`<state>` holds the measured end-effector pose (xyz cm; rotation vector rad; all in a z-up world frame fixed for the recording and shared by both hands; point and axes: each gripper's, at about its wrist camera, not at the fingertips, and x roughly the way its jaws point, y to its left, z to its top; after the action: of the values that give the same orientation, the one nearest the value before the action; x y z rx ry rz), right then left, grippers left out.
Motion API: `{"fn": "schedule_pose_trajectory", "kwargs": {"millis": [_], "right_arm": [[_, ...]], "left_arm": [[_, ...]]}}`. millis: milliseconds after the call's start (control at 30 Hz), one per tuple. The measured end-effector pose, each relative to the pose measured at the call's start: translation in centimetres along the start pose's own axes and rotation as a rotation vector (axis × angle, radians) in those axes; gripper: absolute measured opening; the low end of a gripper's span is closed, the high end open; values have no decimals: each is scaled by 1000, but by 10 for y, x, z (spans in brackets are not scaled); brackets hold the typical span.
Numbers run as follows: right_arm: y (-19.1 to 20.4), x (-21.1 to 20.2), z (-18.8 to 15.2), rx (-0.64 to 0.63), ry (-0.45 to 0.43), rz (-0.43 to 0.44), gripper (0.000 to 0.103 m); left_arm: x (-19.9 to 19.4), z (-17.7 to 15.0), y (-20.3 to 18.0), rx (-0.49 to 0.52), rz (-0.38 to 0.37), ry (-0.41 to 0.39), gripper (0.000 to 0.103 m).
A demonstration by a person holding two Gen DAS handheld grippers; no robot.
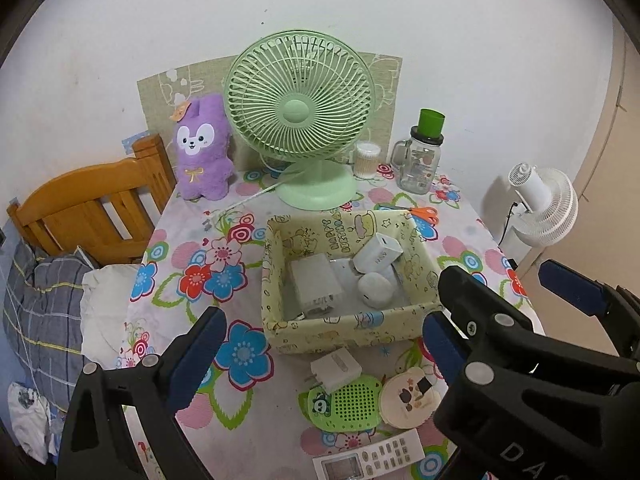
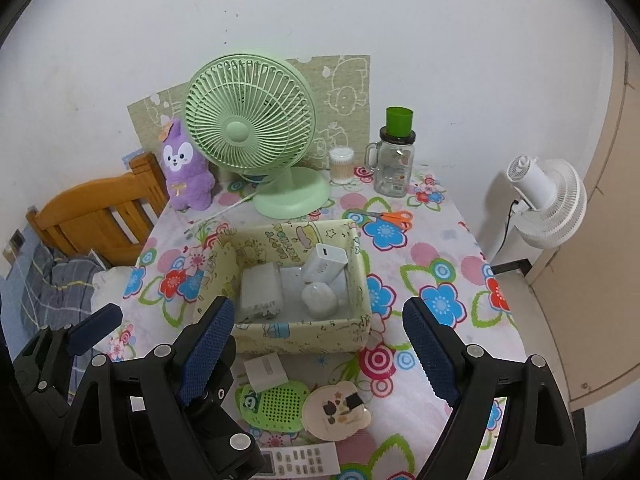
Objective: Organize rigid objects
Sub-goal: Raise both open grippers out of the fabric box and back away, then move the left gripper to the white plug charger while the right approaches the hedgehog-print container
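On the table (image 2: 440, 240), mid-surface, the box (image 2: 300, 336) already holds two chargers (image 2: 260, 290) and an earbud case (image 2: 319, 299). Left out along the near edge, by my judgement, are the remote (image 2: 300, 458), green speaker (image 2: 276, 402), round tin (image 2: 336, 410) and plug (image 2: 264, 370). Both the left gripper (image 1: 320, 344) and right gripper (image 2: 320, 344) stand wide and empty.

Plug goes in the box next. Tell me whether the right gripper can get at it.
Probably yes. The plug lies in the open before the box, just ahead of the open right gripper, nothing over it.
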<state>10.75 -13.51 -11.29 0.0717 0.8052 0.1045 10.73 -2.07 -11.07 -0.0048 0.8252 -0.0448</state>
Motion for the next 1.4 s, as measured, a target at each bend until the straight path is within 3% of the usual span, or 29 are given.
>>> {"fn": "schedule_pose_trajectory", "kwargs": {"millis": [833, 1400], "right_arm": [[-8, 4, -62, 32, 64, -29, 88], [-19, 37, -86, 65, 134, -36, 88]], "left_arm": [[13, -56, 1, 26, -69, 42, 100], [50, -81, 6, 65, -29, 76, 100]]}}
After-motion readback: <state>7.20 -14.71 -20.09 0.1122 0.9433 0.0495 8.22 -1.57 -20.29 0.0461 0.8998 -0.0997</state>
